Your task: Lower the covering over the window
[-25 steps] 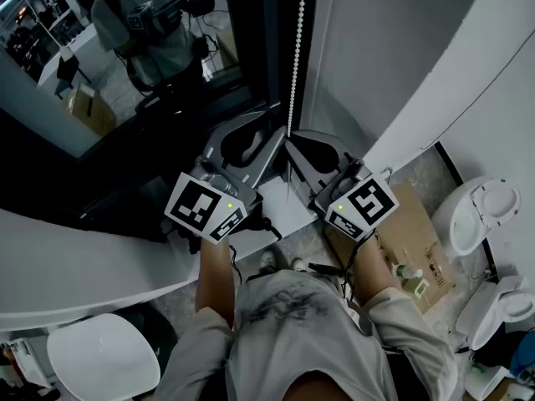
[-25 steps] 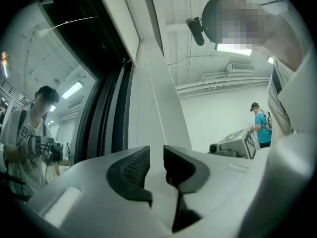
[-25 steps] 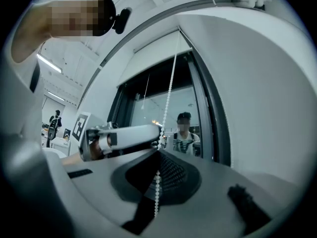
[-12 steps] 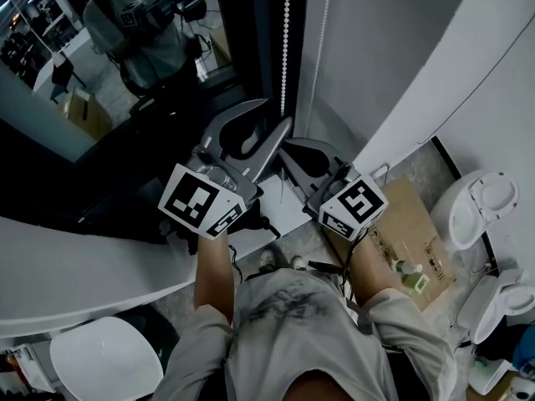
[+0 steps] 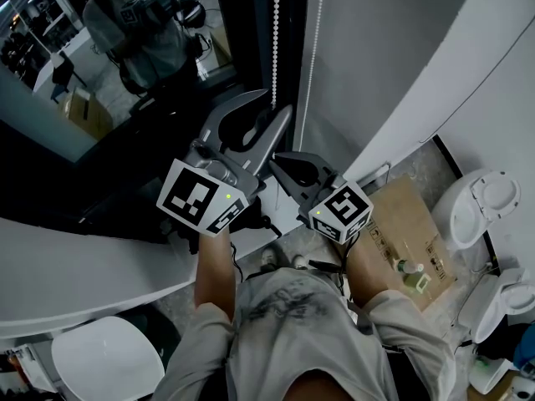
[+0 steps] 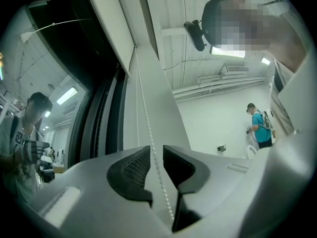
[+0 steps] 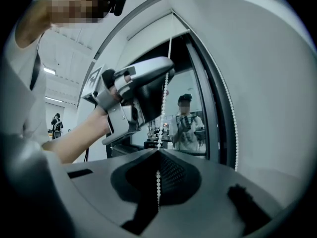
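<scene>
Facing a dark window (image 5: 50, 132) and white wall (image 5: 393, 48), working the chain (image 5: 275, 40) hanging along the frame, with the blind (image 7: 148, 33) sitting high above bare glass. Clamping the right gripper (image 5: 282, 161) shut on the chain low down. Closing the left gripper (image 5: 269, 107) just now yet leaving it apart, chain threading the gap, pads (image 6: 131, 170) not pressing on it. Raising the left gripper above the right and tilting it upward toward the glass; pointing the right one level just beneath, both forearms (image 5: 213, 266) reaching forward from the chest.
</scene>
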